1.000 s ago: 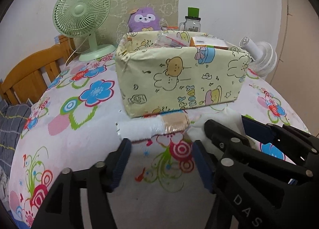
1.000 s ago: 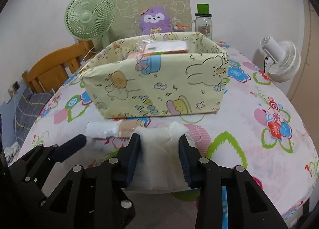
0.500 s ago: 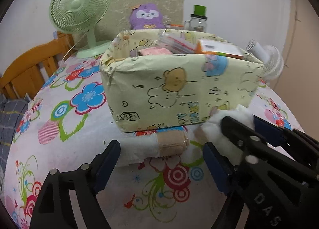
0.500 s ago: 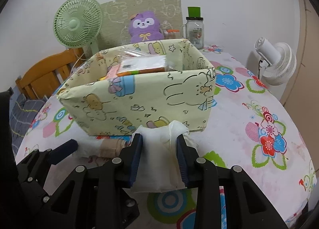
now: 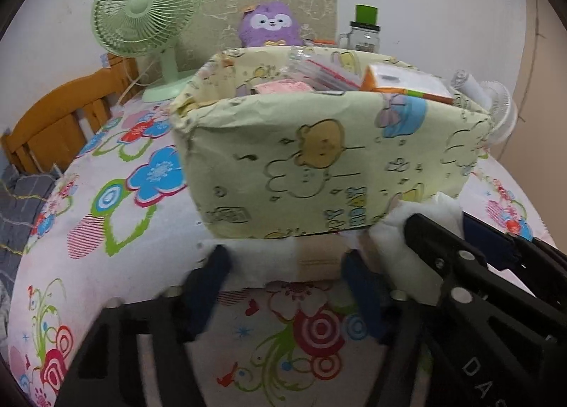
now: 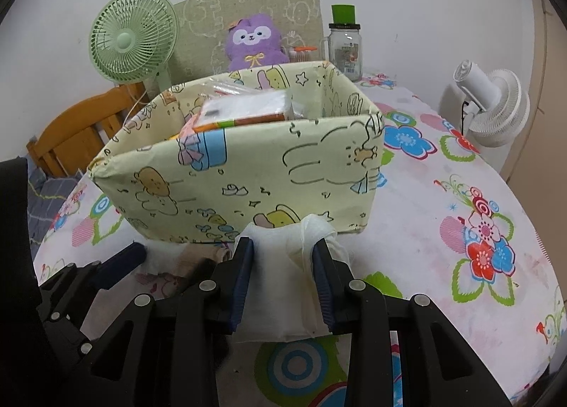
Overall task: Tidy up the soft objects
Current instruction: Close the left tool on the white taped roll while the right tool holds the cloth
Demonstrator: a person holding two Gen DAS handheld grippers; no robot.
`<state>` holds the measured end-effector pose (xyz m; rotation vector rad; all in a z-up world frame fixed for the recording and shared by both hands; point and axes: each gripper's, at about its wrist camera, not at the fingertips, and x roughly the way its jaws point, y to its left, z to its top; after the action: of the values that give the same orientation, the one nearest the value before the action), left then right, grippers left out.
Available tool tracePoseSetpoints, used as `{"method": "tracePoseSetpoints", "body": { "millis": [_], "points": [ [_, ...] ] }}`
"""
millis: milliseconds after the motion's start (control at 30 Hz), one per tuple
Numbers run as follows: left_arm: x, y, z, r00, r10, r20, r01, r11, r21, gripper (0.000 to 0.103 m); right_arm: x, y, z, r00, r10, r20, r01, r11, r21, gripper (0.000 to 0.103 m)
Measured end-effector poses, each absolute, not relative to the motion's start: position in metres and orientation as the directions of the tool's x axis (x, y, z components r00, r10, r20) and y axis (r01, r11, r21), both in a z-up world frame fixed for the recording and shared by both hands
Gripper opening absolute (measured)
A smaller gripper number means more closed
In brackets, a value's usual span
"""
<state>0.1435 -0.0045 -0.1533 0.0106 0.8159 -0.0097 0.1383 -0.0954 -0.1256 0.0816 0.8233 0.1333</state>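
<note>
While both grippers work before the yellow fabric box (image 5: 319,166):
Left gripper (image 5: 287,265): jaws closing around white roll (image 5: 269,260), not yet pressing.
Right gripper (image 6: 281,276): clamps white pouch (image 6: 276,286).

Right gripper (image 6: 281,277) clamped on a white soft plastic-wrapped pack (image 6: 280,286) just before the pale yellow cartoon-print fabric box (image 6: 248,176) on a flower-patterned tablecloth (image 6: 460,265).

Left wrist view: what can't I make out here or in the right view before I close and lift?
- Roll: blurred in the left view; the left gripper straddles it, contact unclear.
- Box contents: mostly hidden by its front wall, both views.
- White pack in the right gripper: its lower end is hidden by the jaws.
</note>
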Motion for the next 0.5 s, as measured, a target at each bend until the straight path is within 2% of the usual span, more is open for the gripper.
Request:
{"method": "tracePoseSetpoints", "body": {
  "millis": [267,500],
  "points": [
    [0.136,-0.005,-0.152,0.687,-0.008,-0.726,0.023,1.000,0.011,0.037,0.134,-0.092,-0.125,0.669,0.165,-0.725,-0.099,0.986,0.133,0.037],
    [0.130,-0.005,-0.147,0.683,-0.022,-0.731,0.024,1.000,-0.007,0.034,0.126,-0.092,-0.118,0.681,0.170,-0.712,-0.105,0.985,0.135,0.037]
  ]
}}
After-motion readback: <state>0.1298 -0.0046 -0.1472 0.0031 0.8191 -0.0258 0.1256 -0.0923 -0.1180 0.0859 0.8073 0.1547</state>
